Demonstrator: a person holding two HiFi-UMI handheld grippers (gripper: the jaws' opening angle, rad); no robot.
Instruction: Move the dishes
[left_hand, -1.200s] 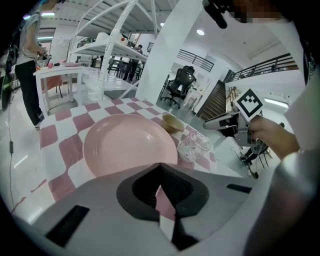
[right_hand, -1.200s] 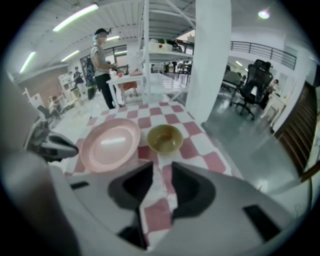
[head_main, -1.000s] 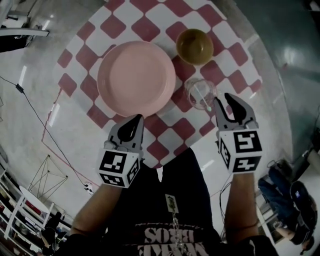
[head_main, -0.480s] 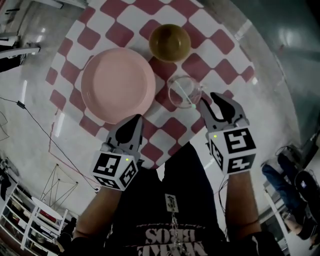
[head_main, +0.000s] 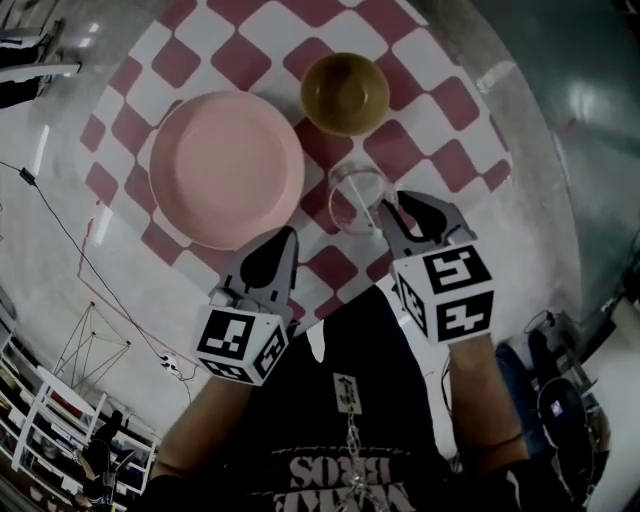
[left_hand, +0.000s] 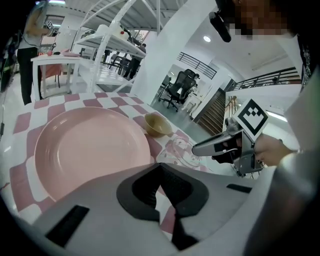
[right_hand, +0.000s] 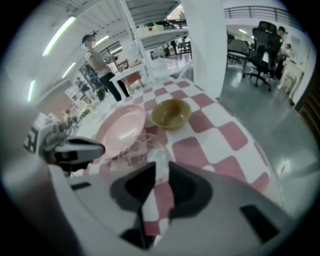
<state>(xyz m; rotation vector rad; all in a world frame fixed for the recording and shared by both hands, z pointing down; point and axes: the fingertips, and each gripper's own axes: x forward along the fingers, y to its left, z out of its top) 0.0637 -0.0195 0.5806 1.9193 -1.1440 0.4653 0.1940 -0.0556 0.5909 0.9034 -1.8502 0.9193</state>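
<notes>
Head view: high overhead, facing steeply down. Left tongs (head_main: 283, 240) and right tongs (head_main: 405, 210) low in frame, checkered cloth (head_main: 440, 110) beyond them.

Left gripper view: rides close behind left tongs, low, facing along them across cloth. Right tongs at its right.

Right gripper view: close behind right tongs, tilted down. Left tongs at its left.

All three share pink plate (head_main: 226, 168), olive bowl (head_main: 345, 92) and glass dish (head_main: 355, 198) ahead of tongs.

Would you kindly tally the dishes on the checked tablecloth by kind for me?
Pink plate: 1
Olive bowl: 1
Clear glass: 1
Total: 3
</notes>
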